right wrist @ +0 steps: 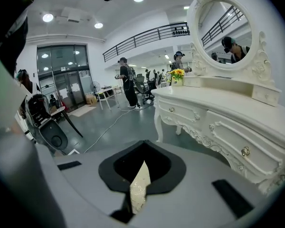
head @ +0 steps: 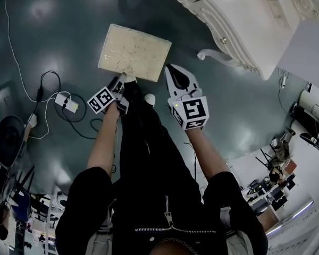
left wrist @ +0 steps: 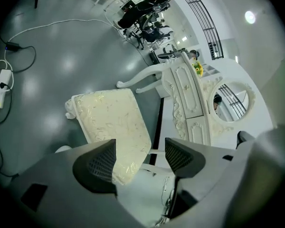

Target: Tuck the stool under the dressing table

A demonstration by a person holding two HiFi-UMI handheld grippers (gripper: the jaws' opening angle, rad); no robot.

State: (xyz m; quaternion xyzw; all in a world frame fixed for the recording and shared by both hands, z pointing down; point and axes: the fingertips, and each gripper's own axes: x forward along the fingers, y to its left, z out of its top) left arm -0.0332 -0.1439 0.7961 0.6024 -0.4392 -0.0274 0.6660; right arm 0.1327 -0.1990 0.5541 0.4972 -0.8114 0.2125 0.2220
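The stool (head: 134, 52) has a cream patterned cushion and white legs. It stands on the grey floor just in front of the white carved dressing table (head: 239, 31). My left gripper (head: 118, 83) hovers at the cushion's near edge. In the left gripper view the stool (left wrist: 111, 122) lies ahead, its near corner reaching in between the wide-apart jaws of the left gripper (left wrist: 142, 158) without touching the pads. My right gripper (head: 175, 77) is at the stool's near right corner. In the right gripper view its jaws (right wrist: 141, 175) look closed together, with a thin strip of cushion (right wrist: 138, 189) showing through the slit. The dressing table (right wrist: 228, 122) stands to the right.
A white power strip (head: 67, 102) with looping cables lies on the floor to the left. My black-clad legs and white shoe (head: 149, 99) stand right behind the stool. Chairs and gear crowd the left edge (head: 5, 142) and far right (head: 279, 158). People stand far off (right wrist: 126, 82).
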